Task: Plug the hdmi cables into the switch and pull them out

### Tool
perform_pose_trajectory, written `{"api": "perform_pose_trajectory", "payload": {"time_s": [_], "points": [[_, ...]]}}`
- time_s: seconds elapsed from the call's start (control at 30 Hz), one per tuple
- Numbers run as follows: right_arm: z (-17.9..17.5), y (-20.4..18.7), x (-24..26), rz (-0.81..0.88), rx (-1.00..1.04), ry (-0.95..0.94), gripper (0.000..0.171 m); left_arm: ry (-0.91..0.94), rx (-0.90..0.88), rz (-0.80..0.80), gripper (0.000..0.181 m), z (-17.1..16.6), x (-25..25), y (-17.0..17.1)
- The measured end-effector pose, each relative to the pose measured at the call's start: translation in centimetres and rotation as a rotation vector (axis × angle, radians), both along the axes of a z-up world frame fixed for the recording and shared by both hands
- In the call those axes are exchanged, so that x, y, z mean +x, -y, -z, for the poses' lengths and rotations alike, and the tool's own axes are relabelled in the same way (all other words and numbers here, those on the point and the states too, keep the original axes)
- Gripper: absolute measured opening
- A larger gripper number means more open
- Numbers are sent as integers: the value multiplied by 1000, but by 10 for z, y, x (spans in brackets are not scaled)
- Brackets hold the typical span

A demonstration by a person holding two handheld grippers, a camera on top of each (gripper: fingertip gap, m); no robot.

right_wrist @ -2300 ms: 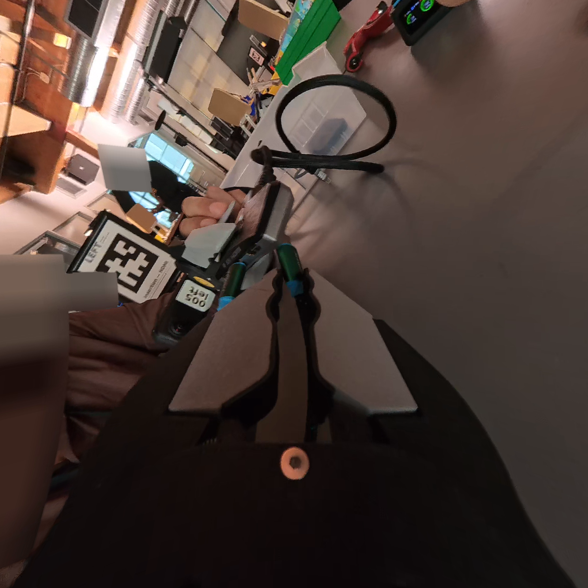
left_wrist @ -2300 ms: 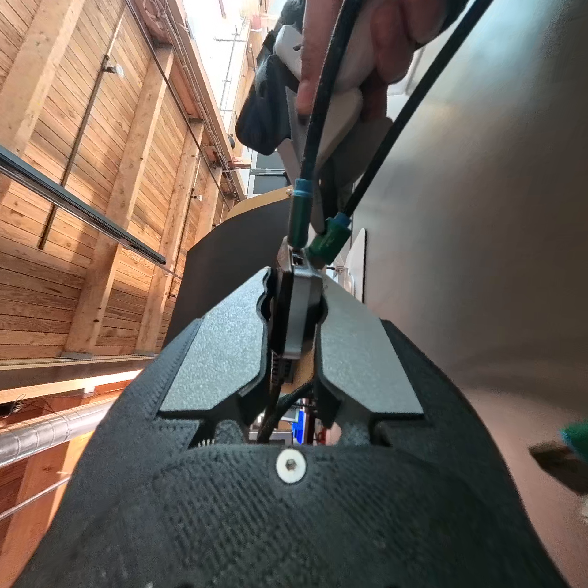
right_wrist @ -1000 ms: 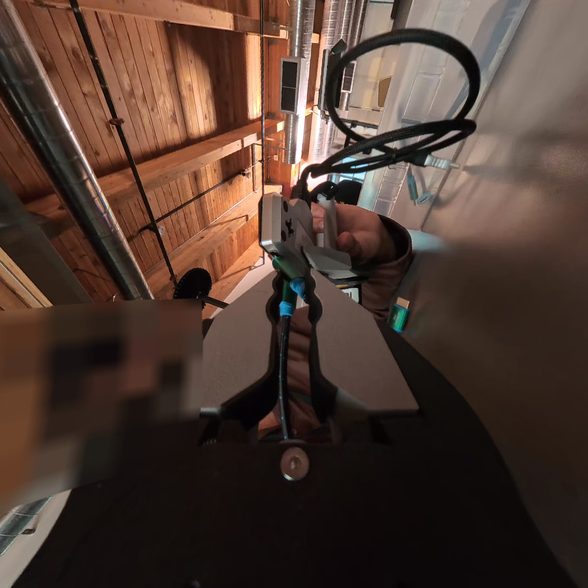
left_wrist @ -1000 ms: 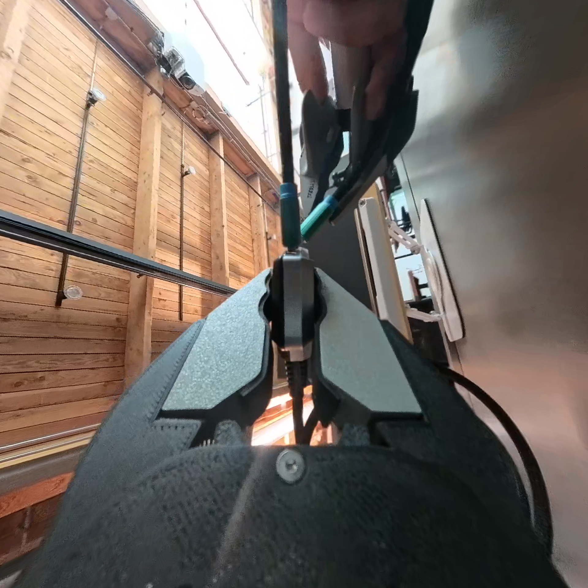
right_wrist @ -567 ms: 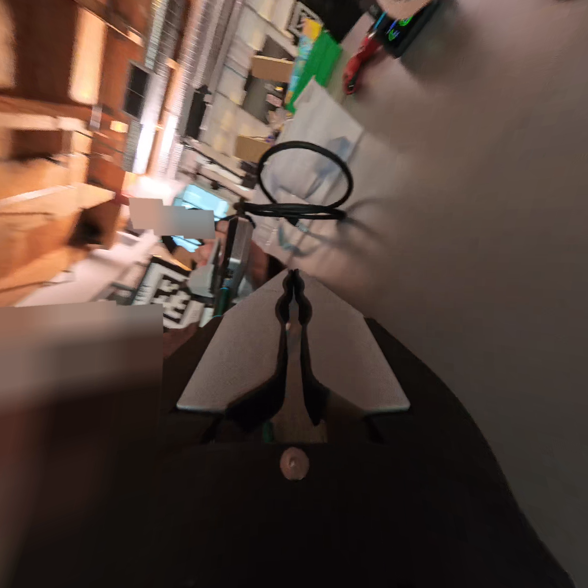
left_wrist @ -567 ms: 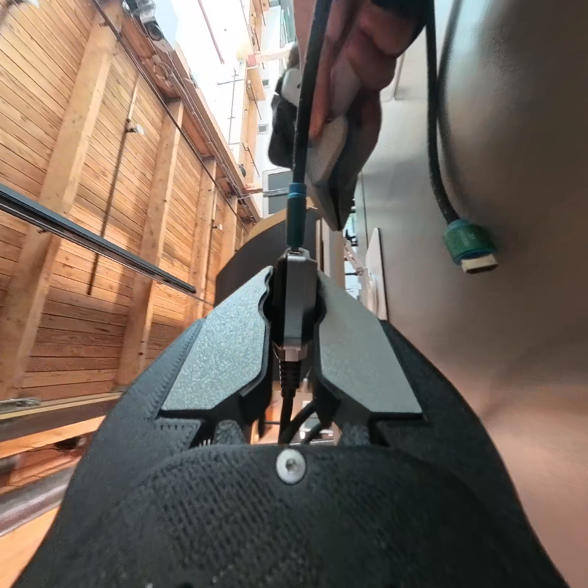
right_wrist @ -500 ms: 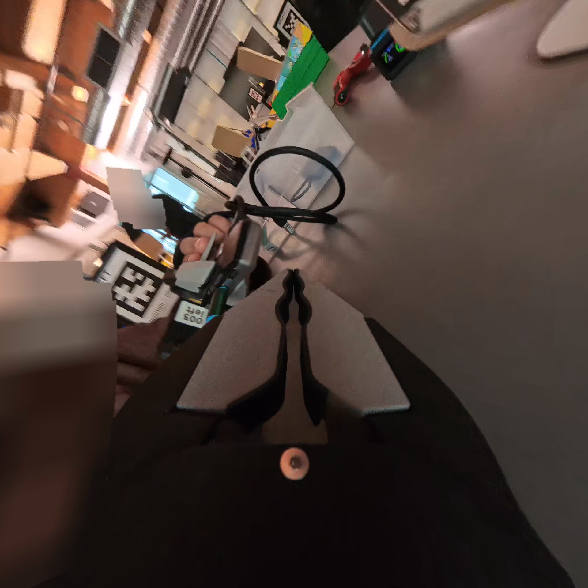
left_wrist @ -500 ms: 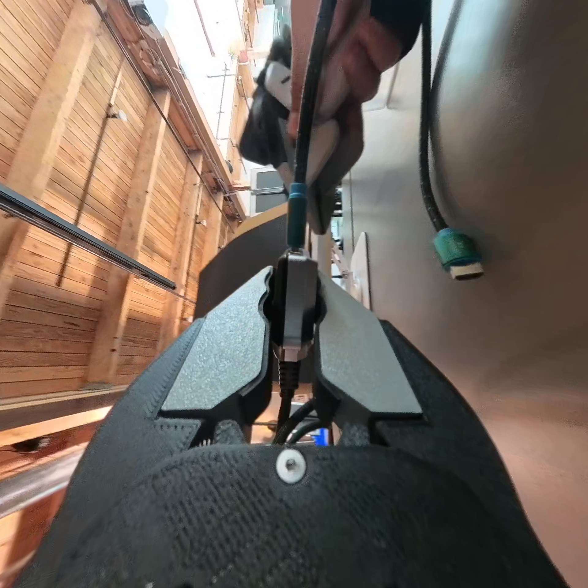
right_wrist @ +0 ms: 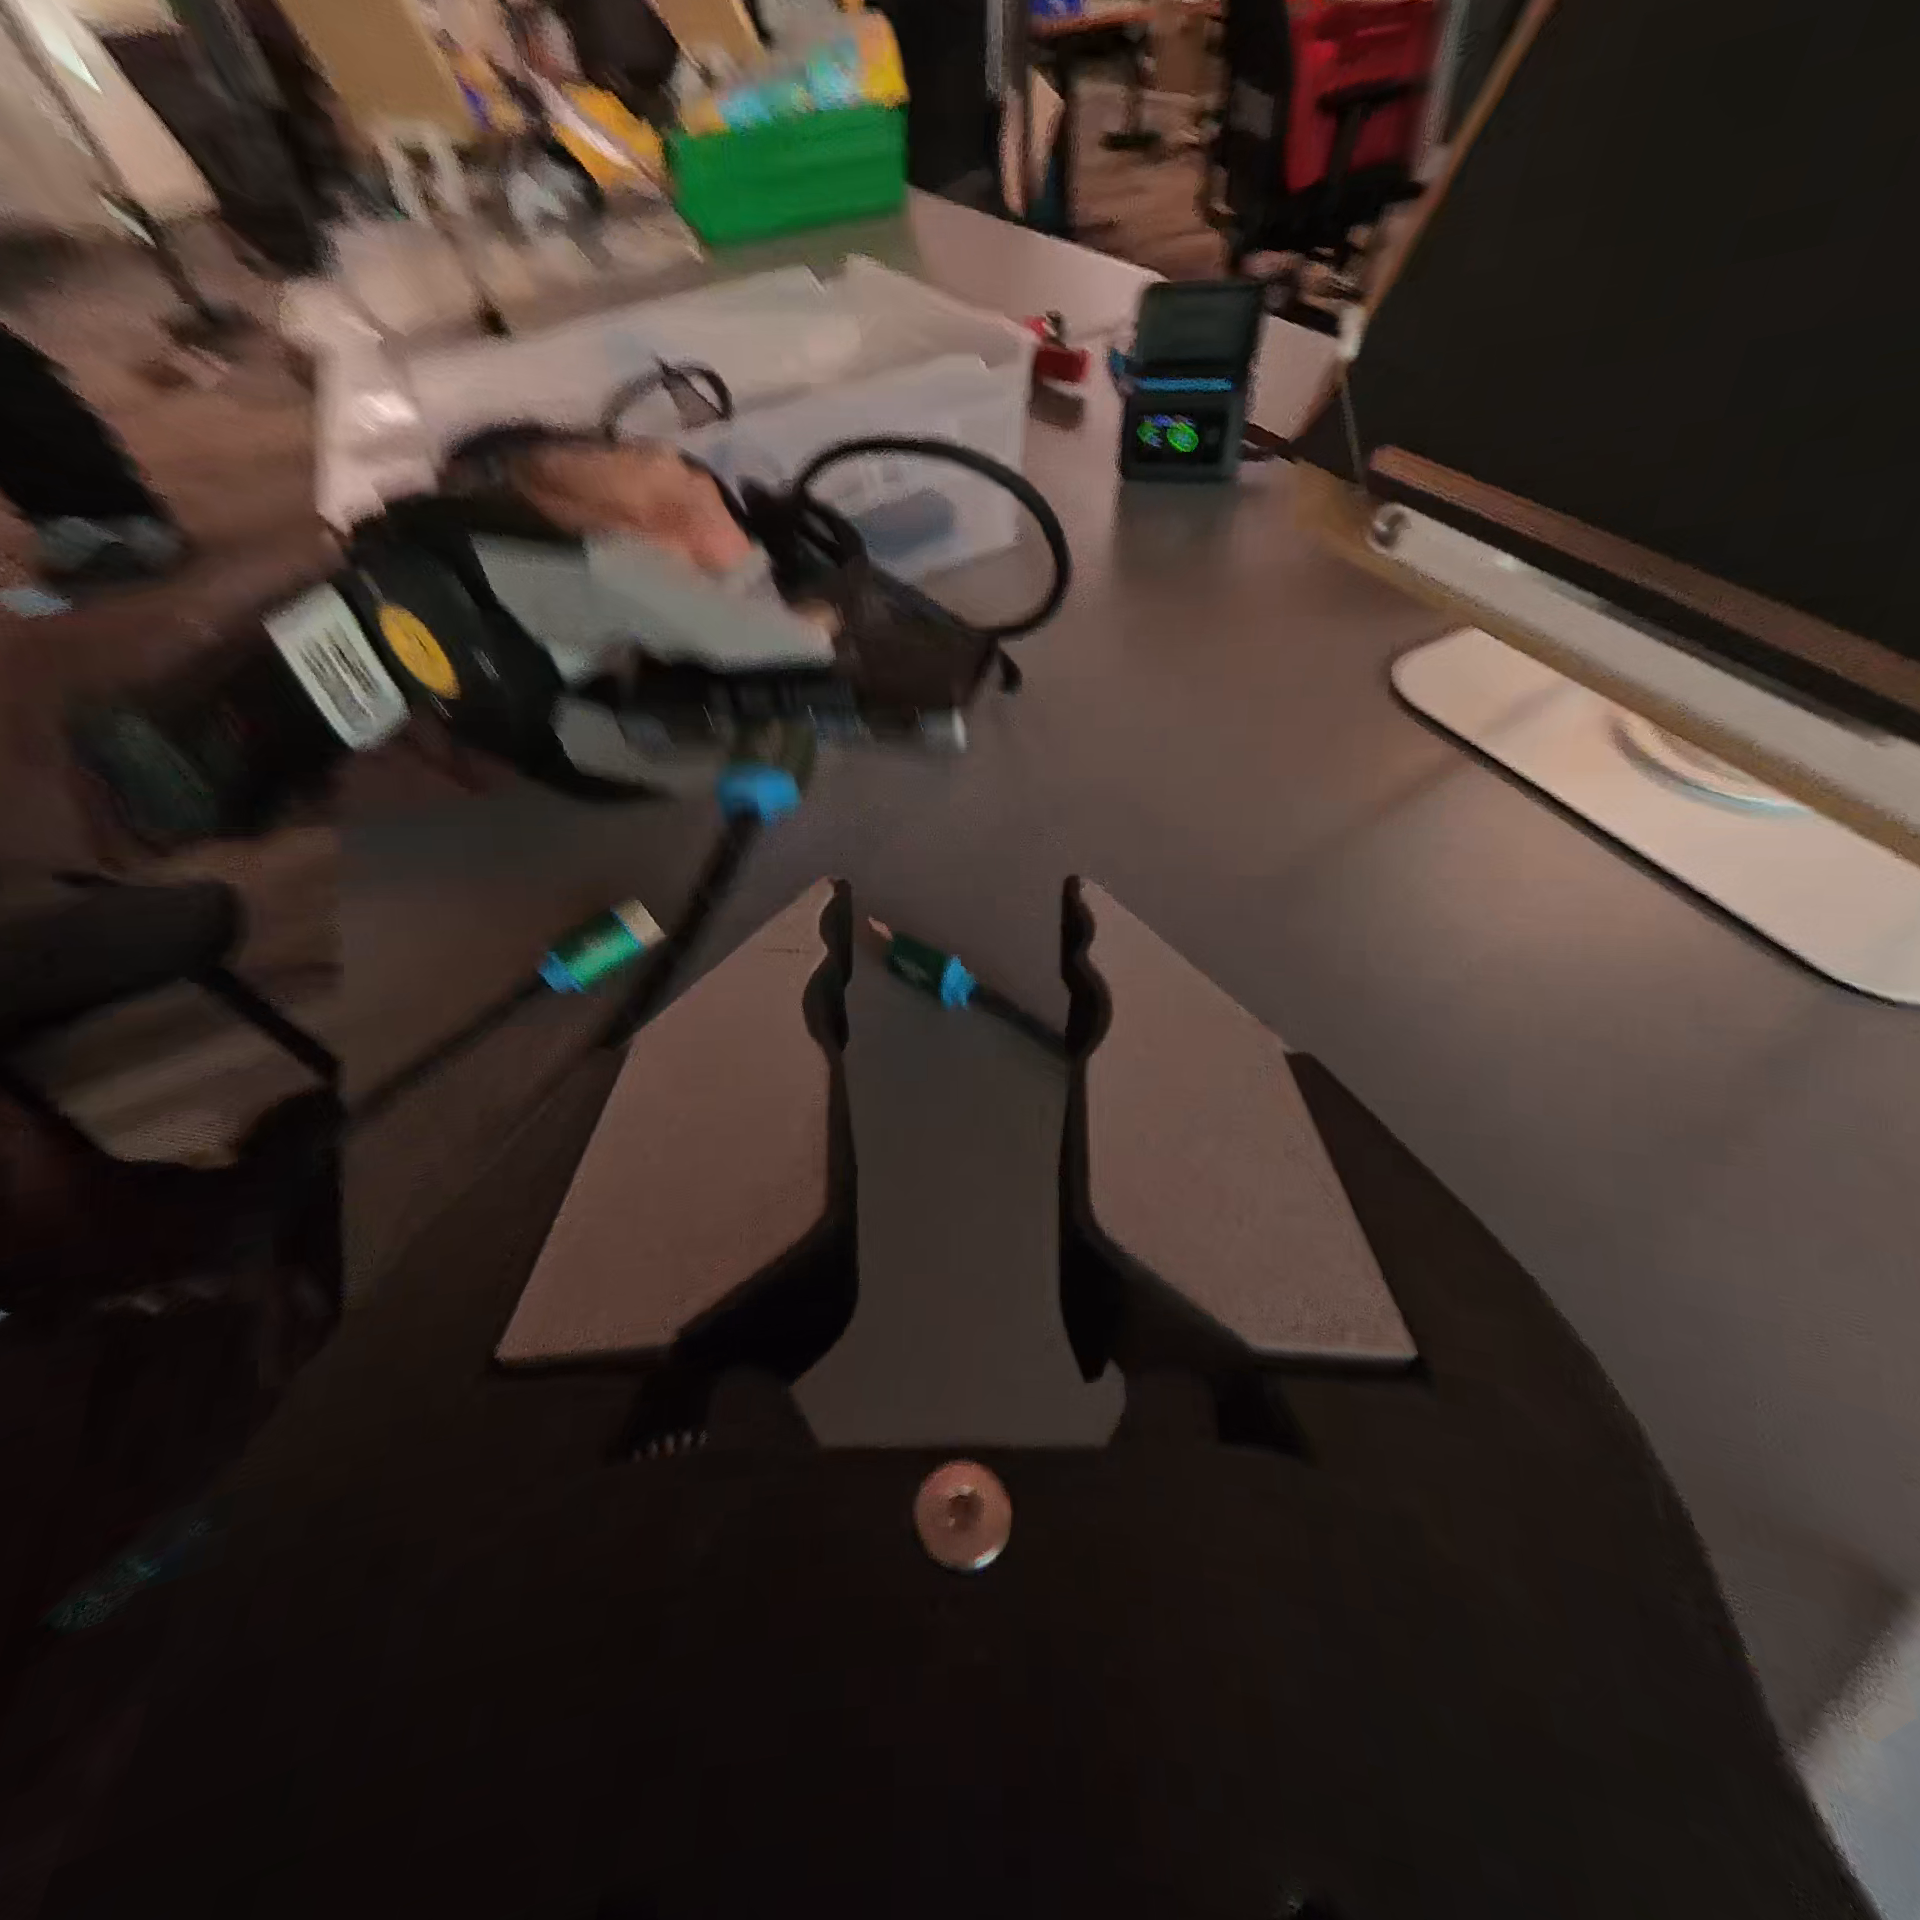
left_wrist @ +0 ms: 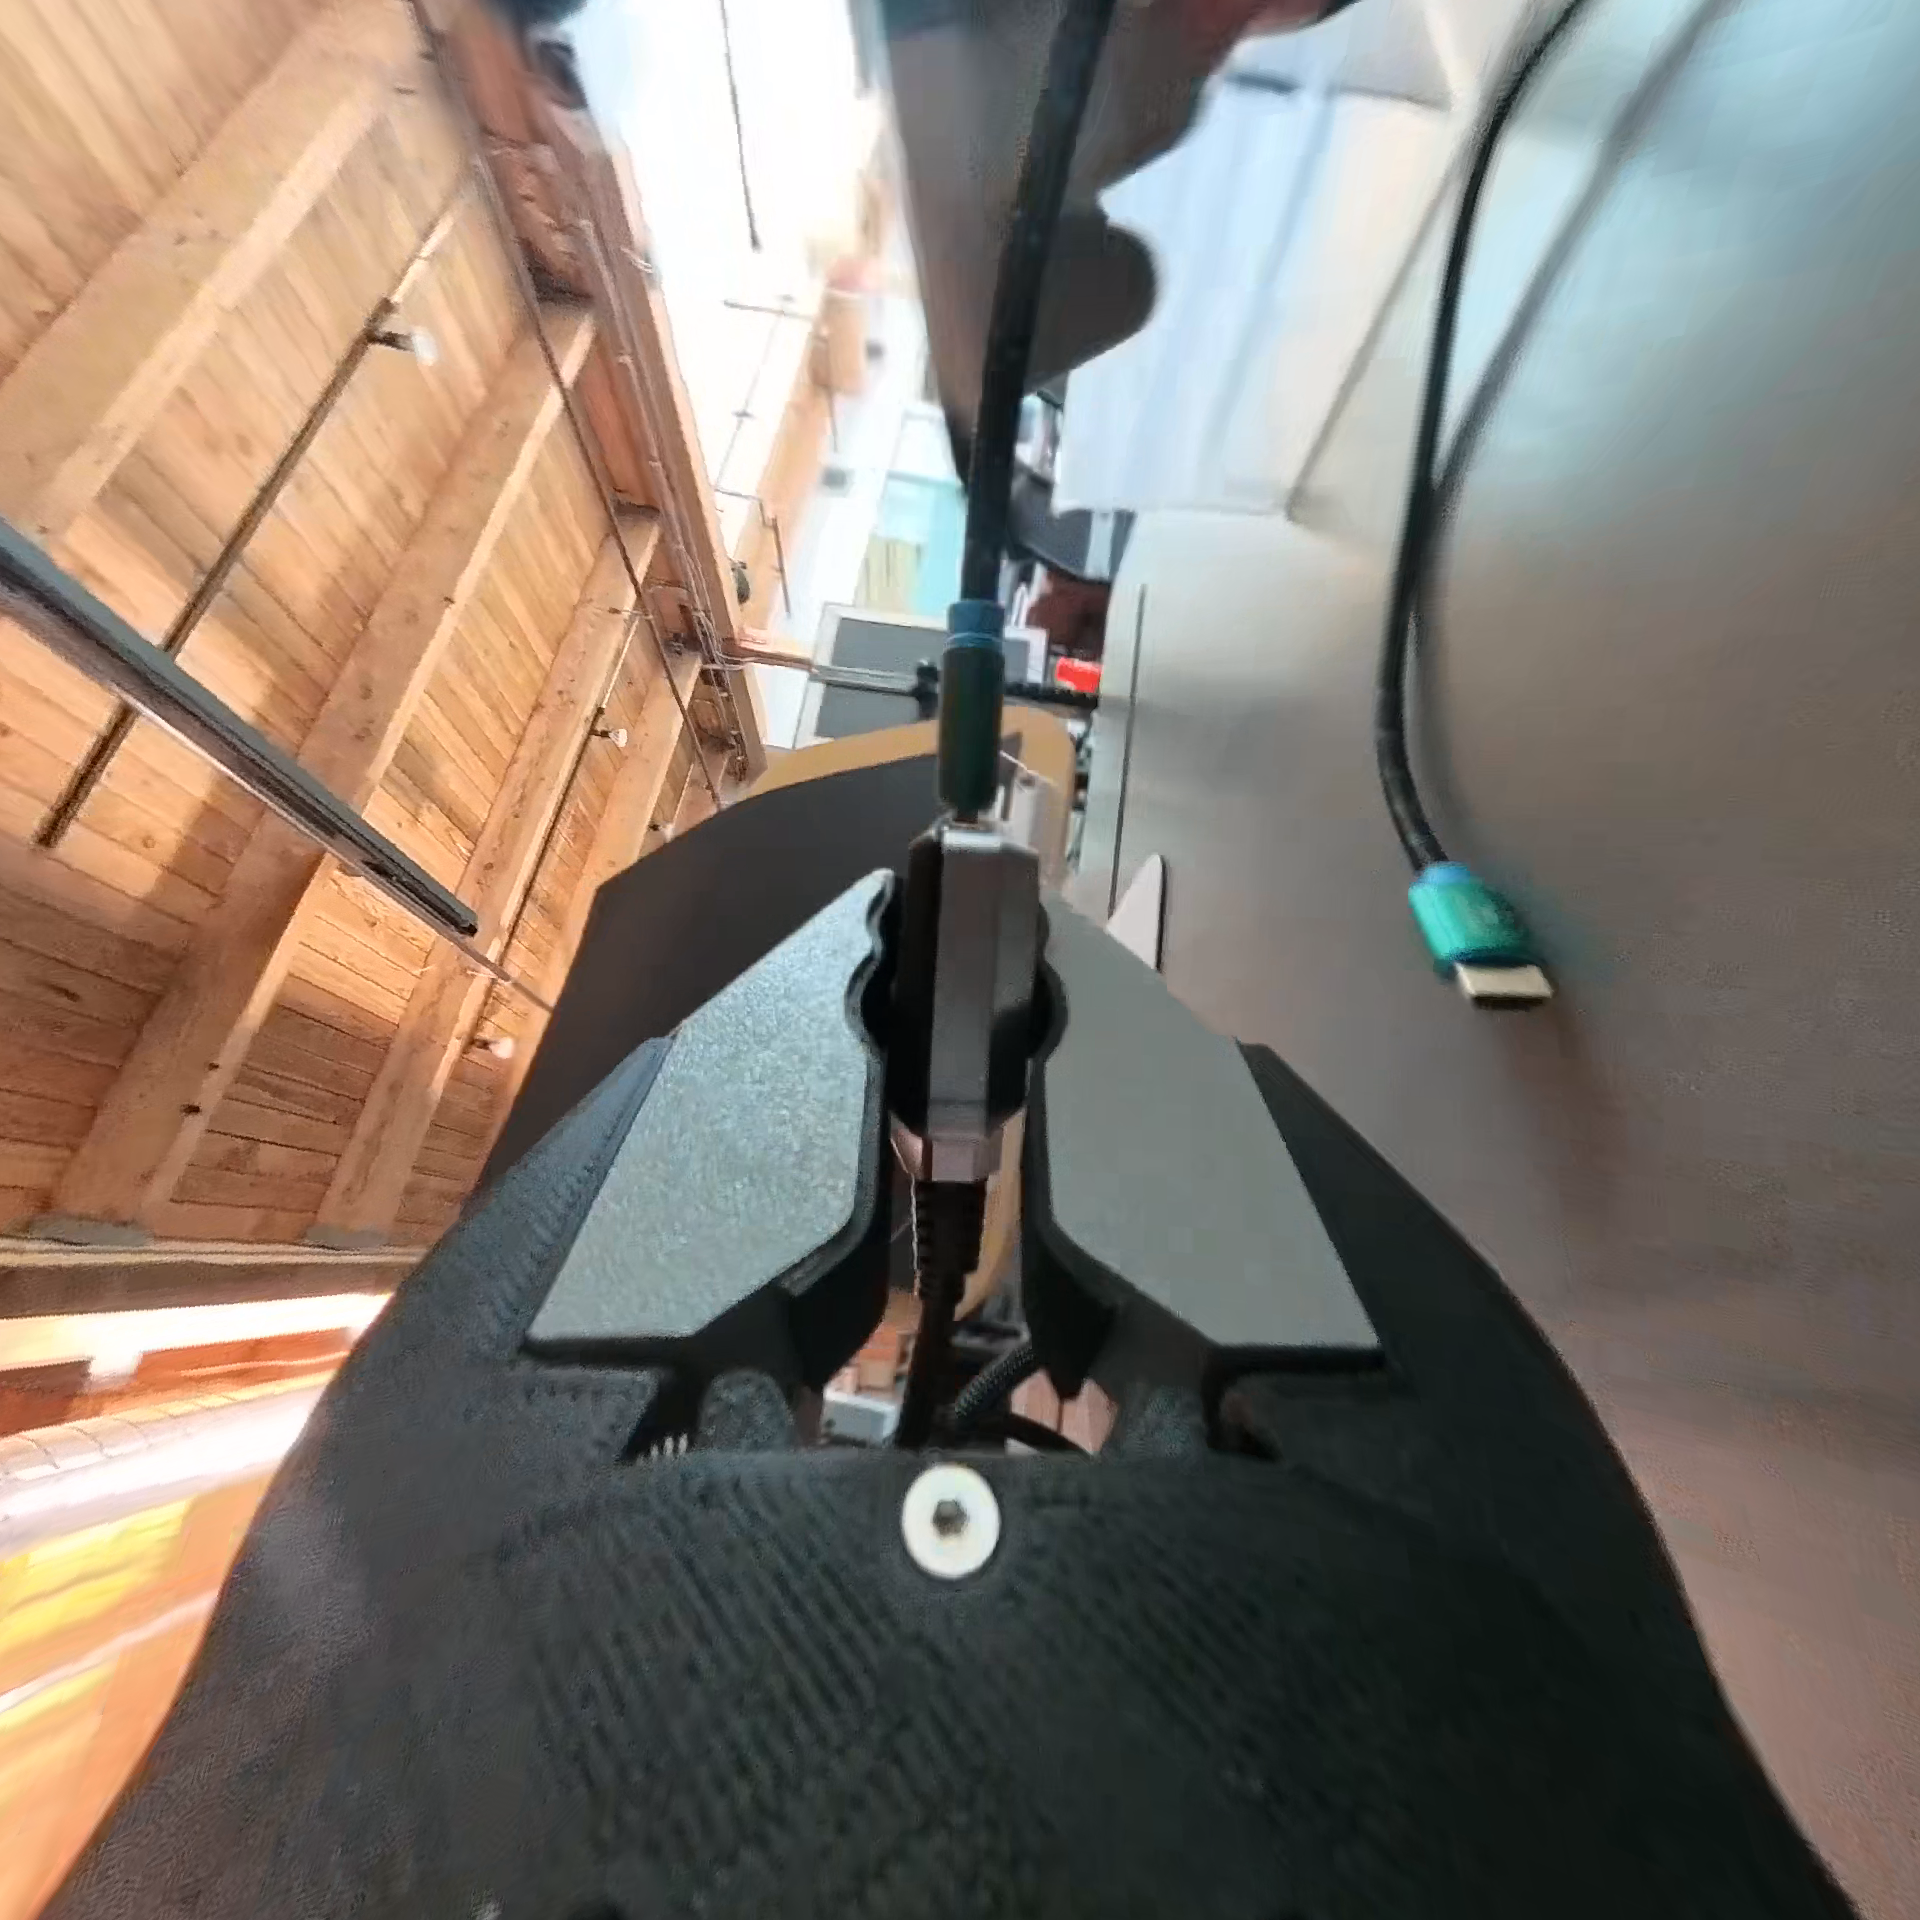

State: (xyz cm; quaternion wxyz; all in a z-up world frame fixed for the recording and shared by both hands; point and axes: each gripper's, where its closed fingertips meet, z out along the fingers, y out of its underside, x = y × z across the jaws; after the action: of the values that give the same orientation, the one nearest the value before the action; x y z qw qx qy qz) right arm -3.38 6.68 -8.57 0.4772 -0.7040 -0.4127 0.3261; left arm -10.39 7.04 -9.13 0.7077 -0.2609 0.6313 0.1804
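My left gripper (left_wrist: 971,935) is shut on the slim grey HDMI switch (left_wrist: 971,997), held edge-on. One black cable with a teal plug (left_wrist: 971,717) is plugged into the switch's far end. A second teal plug (left_wrist: 1475,940) lies loose on the grey table to the right. My right gripper (right_wrist: 956,899) is open and empty above the table. A teal plug (right_wrist: 920,964) lies on the table between its fingertips, and another teal plug (right_wrist: 601,954) lies to the left. The left gripper with the switch (right_wrist: 623,634) shows blurred farther off in the right wrist view.
A monitor with a white base (right_wrist: 1621,748) stands at the right. A small dark device with a lit screen (right_wrist: 1184,384), a clear bin (right_wrist: 831,416) and a green crate (right_wrist: 790,171) stand at the back. A coiled black cable (right_wrist: 935,540) lies behind the switch. The left gripper's tips are roughly 8 centimeters from the right gripper's.
My right gripper has let go of a teal plug, swung down toward the table and opened. The freed plug now lies on the table. My left gripper still holds the switch.
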Motion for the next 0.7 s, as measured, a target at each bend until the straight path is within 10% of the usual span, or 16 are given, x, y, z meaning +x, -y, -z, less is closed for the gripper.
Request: {"api": "perform_pose_trajectory", "payload": {"time_s": [0.33,0.53,0.7], "points": [[75,104,10,-47,-103,291,51,115,-185,160,20,-25,-1,31],[115,103,-13,-39,-163,353,52,91,-243,179,20,-18,5,37],[115,90,-11,35,-83,408,10,81,-350,214,21,-12,2,38]]}}
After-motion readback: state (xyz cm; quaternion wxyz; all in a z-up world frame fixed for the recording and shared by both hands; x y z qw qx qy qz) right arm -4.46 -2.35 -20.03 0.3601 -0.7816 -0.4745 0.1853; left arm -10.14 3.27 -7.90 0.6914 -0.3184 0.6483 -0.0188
